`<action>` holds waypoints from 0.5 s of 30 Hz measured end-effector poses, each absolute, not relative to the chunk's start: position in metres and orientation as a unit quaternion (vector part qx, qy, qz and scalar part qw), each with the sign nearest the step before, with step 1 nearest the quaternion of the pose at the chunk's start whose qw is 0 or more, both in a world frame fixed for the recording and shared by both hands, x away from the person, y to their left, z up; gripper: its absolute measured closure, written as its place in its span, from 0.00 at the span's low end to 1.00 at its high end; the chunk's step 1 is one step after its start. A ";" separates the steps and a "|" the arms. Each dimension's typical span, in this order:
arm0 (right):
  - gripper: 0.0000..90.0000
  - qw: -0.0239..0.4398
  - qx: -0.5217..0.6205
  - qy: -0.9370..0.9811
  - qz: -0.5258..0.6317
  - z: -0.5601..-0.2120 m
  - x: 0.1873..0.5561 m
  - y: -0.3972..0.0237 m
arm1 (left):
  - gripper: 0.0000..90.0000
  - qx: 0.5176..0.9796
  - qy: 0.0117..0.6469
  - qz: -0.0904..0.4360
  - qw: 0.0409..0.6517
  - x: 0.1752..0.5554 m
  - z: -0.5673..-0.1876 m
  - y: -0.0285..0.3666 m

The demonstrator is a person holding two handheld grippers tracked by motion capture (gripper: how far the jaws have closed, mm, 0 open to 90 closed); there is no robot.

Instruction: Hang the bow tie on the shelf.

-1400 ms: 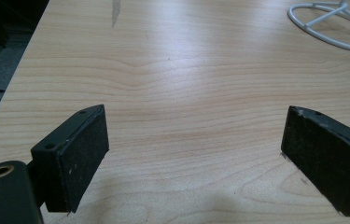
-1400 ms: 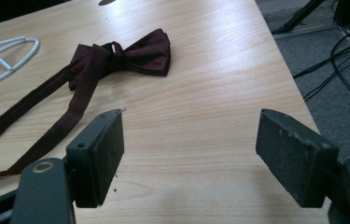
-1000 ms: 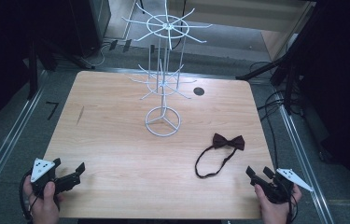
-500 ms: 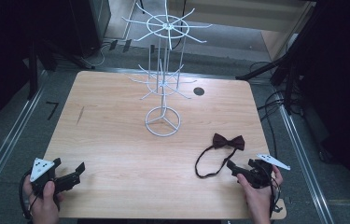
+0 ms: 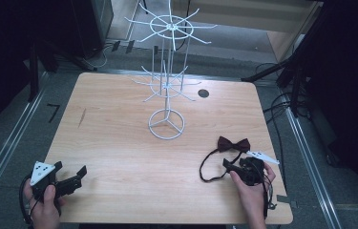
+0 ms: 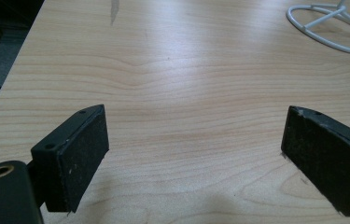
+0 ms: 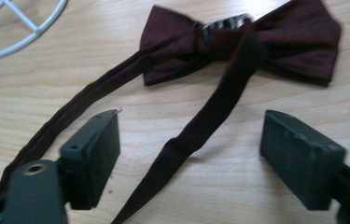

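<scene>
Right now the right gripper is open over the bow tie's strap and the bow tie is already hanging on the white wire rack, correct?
Not quite. The right gripper is open over the strap, but the bow tie lies flat on the table, apart from the white wire rack. The high view shows it.

Bow tie (image 7: pixel 275 39): deep maroon – a dark clasp at the knot.
Strap (image 7: pixel 210 116): same maroon, plain.
Table (image 5: pixel 119 143): pale wood, wavy grain – one dark round spot on the far side.
Rack (image 5: pixel 167 125): white wire.
Right gripper (image 7: pixel 189 154): black pads.
Left gripper (image 6: pixel 196 154): black pads.
Floor (image 5: pixel 5 143): grey.
</scene>
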State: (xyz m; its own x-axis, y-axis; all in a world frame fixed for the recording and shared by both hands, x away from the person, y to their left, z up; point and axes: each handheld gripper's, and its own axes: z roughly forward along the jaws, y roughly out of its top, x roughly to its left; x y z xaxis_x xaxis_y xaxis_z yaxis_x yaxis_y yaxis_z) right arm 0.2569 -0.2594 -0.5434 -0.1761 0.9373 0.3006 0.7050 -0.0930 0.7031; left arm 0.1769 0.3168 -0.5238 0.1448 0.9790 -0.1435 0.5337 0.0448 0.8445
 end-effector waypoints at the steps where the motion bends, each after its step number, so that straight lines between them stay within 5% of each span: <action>1: 0.34 0.147 0.625 0.657 0.395 -0.543 0.257 -0.259 | 0.09 0.636 0.595 0.271 0.410 0.177 -0.524 0.317; 2: 0.44 0.145 0.614 0.666 0.399 -0.543 0.255 -0.256 | 0.09 0.636 0.595 0.271 0.410 0.177 -0.524 0.317; 5: 0.54 0.142 0.605 0.672 0.402 -0.544 0.254 -0.253 | 0.09 0.636 0.595 0.270 0.410 0.177 -0.524 0.317; 8: 0.81 0.137 0.581 0.685 0.418 -0.542 0.253 -0.249 | 0.09 0.636 0.595 0.270 0.411 0.177 -0.524 0.317; 15: 0.96 0.147 0.556 0.687 0.445 -0.529 0.251 -0.246 | 0.09 0.635 0.595 0.270 0.412 0.177 -0.524 0.317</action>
